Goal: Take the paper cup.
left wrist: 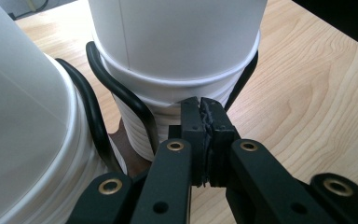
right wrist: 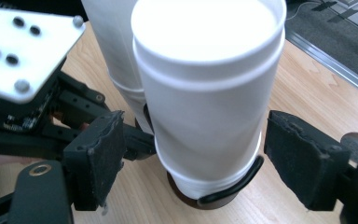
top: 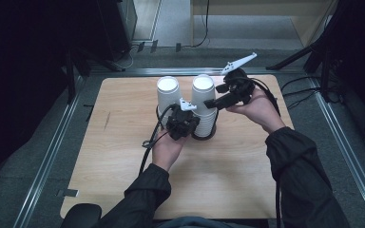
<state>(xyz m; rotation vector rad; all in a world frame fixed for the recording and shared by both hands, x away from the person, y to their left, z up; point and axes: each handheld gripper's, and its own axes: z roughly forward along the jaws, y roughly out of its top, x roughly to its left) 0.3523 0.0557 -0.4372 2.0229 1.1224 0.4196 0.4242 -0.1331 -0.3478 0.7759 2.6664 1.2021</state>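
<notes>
Dim room, grey floor, wooden desk (top: 123, 180) from above: two stacks of white paper cups standing side by side in black wire rings, left stack (top: 167, 95), right stack (top: 203, 97). Nothing lifted off yet, so separating a cup looks still to do. Left hand-held gripper (top: 183, 124) low at the base between the stacks; right hand-held gripper (top: 213, 103) raised, level, pointing at the right stack.

Left gripper view: jaws clenched together on nothing, just before the wire ring (left wrist: 121, 98).

Right gripper view: pads (right wrist: 98, 154) released, spread either side of the top cup (right wrist: 205, 93), not touching.
</notes>
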